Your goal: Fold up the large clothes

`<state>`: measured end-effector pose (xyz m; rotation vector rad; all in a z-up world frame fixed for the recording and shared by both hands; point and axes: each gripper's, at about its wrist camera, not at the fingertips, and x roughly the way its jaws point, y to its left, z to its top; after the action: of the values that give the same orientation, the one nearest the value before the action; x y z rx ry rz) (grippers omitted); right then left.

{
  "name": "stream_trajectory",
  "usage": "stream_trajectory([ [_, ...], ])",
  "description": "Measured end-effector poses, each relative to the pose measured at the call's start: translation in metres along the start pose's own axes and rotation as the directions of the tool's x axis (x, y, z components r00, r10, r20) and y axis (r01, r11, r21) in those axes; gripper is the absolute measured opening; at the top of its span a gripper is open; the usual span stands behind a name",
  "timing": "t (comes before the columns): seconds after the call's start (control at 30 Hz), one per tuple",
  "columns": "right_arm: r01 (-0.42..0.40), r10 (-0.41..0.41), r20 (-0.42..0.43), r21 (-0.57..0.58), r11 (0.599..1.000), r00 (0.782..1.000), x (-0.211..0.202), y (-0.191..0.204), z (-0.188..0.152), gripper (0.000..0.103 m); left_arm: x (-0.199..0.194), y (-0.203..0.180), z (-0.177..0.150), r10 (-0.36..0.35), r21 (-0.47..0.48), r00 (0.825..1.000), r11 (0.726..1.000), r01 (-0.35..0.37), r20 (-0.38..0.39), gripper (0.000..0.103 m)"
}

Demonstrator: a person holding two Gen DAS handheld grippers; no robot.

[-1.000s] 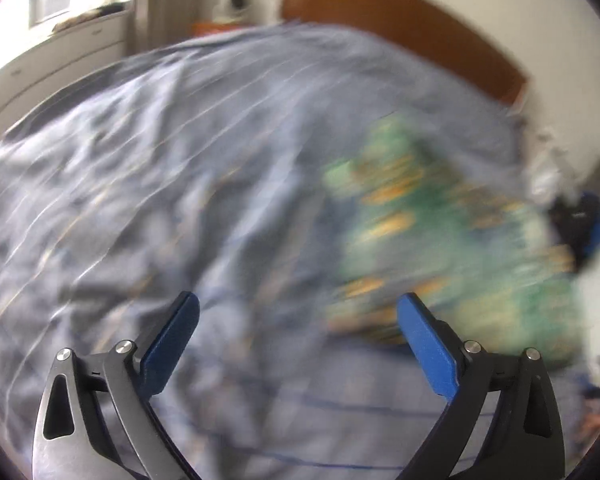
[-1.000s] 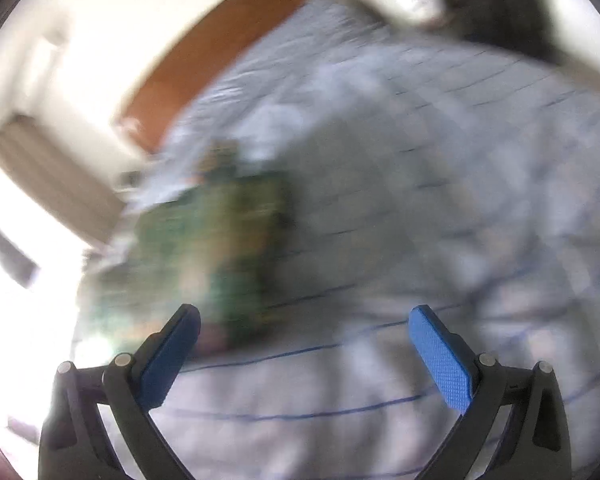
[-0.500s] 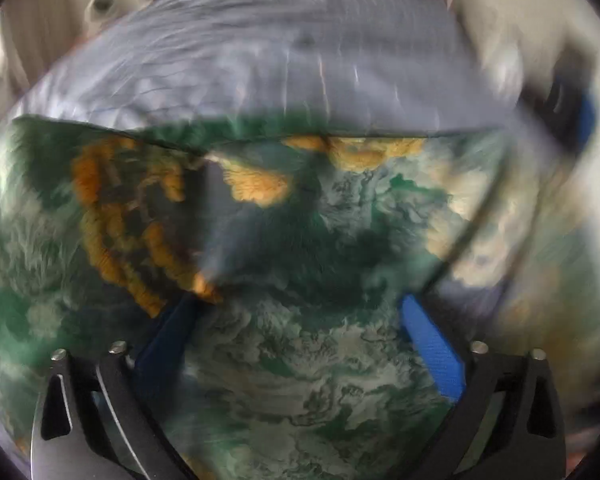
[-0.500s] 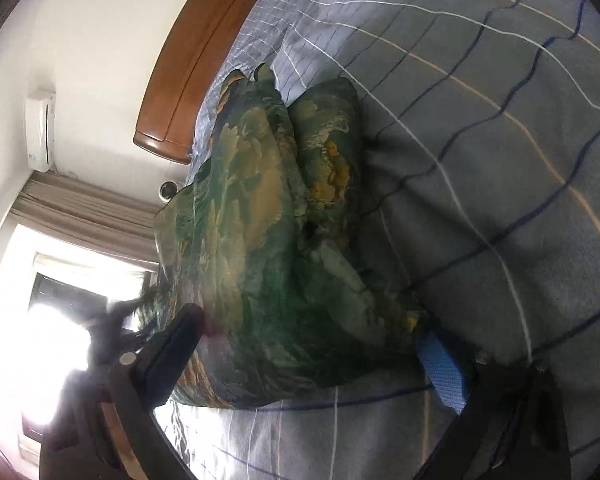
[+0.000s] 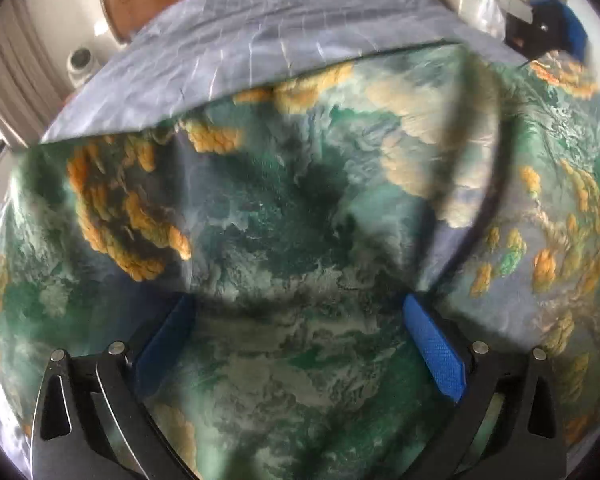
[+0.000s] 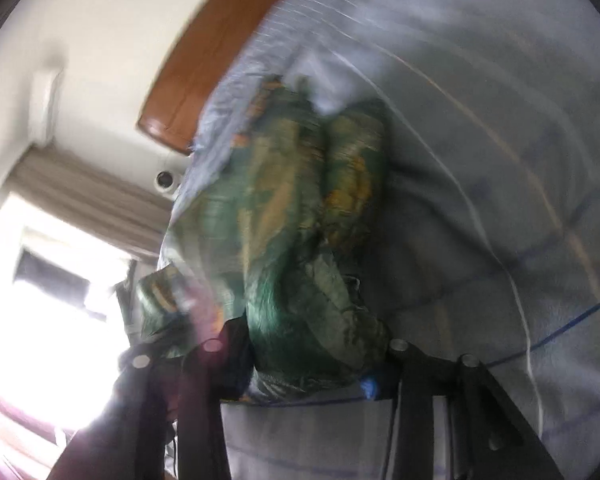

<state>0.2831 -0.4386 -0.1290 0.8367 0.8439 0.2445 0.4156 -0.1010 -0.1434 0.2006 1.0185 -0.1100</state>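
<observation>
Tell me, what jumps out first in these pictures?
A big green garment with orange patches fills the left wrist view, spread on a pale blue striped bedspread. The left gripper stands wide open just over it. In the blurred right wrist view, the right gripper has just been closing, with a bunched end of that cloth between its fingers, and a brown headboard shows behind.

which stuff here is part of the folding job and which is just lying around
Part of the job:
green printed garment
left gripper, open over it
right gripper, closing on its edge
striped bedsheet

Just around:
wooden headboard
curtain
white plastic bag
</observation>
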Motion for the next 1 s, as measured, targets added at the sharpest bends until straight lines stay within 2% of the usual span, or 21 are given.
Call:
stream_trajectory([
  [0.07,0.023,-0.019,0.028,-0.143,0.989,0.999,-0.017,0.052,0.003,0.037,-0.019,0.017,-0.001,-0.081,-0.052,0.997,0.995,0.08,-0.002,0.1],
  [0.13,0.042,-0.026,0.057,-0.302,0.952,0.998,-0.028,0.117,0.001,0.036,-0.052,0.047,-0.01,-0.176,-0.113,0.983,0.977,0.181,0.05,0.093],
  [0.17,0.038,-0.017,0.064,-0.343,0.939,0.998,-0.03,0.138,-0.002,0.036,-0.071,0.068,-0.016,-0.213,-0.148,0.973,0.963,0.223,0.084,0.093],
  [0.2,0.027,0.005,0.075,-0.412,0.911,0.997,-0.031,0.176,-0.007,0.036,-0.088,0.092,-0.021,-0.237,-0.179,0.964,0.95,0.256,0.12,0.094],
  [0.27,0.011,0.035,0.081,-0.505,0.863,0.996,-0.026,0.228,-0.021,0.035,-0.121,0.141,-0.039,-0.245,-0.219,0.952,0.934,0.282,0.183,0.096],
  [0.3,0.0,0.051,0.076,-0.555,0.832,0.996,-0.02,0.256,-0.033,0.035,-0.137,0.17,-0.049,-0.224,-0.24,0.952,0.932,0.273,0.21,0.097],
  [0.33,-0.01,0.064,0.064,-0.62,0.784,0.996,-0.007,0.293,-0.05,0.035,-0.148,0.193,-0.058,-0.203,-0.261,0.952,0.93,0.26,0.227,0.097],
  [0.43,-0.031,0.067,0.019,-0.732,0.68,0.998,0.042,0.359,-0.099,0.035,-0.17,0.266,-0.089,-0.175,-0.348,0.952,0.902,0.257,0.249,0.098],
  [0.47,-0.032,0.061,0.01,-0.754,0.656,0.998,0.056,0.37,-0.112,0.034,-0.171,0.288,-0.098,-0.178,-0.375,0.953,0.889,0.263,0.246,0.098],
  [0.53,-0.007,0.015,0.002,-0.831,0.556,1.0,0.102,0.395,-0.159,0.033,-0.166,0.323,-0.114,-0.182,-0.423,0.955,0.865,0.269,0.235,0.097],
  [0.57,-0.004,-0.01,-0.01,-0.853,0.522,1.0,0.123,0.401,-0.178,0.033,-0.165,0.332,-0.115,-0.193,-0.43,0.953,0.858,0.28,0.235,0.097],
  [0.67,0.0,-0.106,-0.051,-0.902,0.432,0.993,0.191,0.397,-0.242,0.032,-0.158,0.344,-0.122,-0.282,-0.421,0.925,0.829,0.368,0.254,0.097],
  [0.73,0.036,-0.122,-0.011,-0.926,0.375,0.993,0.207,0.387,-0.27,0.032,-0.147,0.339,-0.114,-0.362,-0.398,0.894,0.803,0.443,0.263,0.097],
  [0.83,0.084,-0.096,0.054,-0.934,0.348,0.994,0.209,0.379,-0.283,0.032,-0.133,0.322,-0.09,-0.454,-0.347,0.859,0.786,0.511,0.237,0.096],
  [0.9,0.104,-0.083,0.081,-0.933,0.344,0.993,0.203,0.375,-0.285,0.032,-0.125,0.308,-0.072,-0.476,-0.313,0.855,0.796,0.518,0.206,0.095],
  [0.93,0.107,-0.078,0.085,-0.932,0.345,0.993,0.201,0.374,-0.285,0.032,-0.117,0.301,-0.061,-0.482,-0.311,0.855,0.796,0.519,0.194,0.09],
  [0.97,0.105,-0.076,0.083,-0.931,0.349,0.994,0.198,0.376,-0.283,0.032,-0.105,0.301,-0.049,-0.49,-0.32,0.852,0.789,0.524,0.185,0.087],
  [1.0,0.101,-0.073,0.081,-0.931,0.351,0.994,0.197,0.374,-0.281,0.032,-0.096,0.298,-0.04,-0.507,-0.345,0.844,0.771,0.535,0.177,0.079],
])
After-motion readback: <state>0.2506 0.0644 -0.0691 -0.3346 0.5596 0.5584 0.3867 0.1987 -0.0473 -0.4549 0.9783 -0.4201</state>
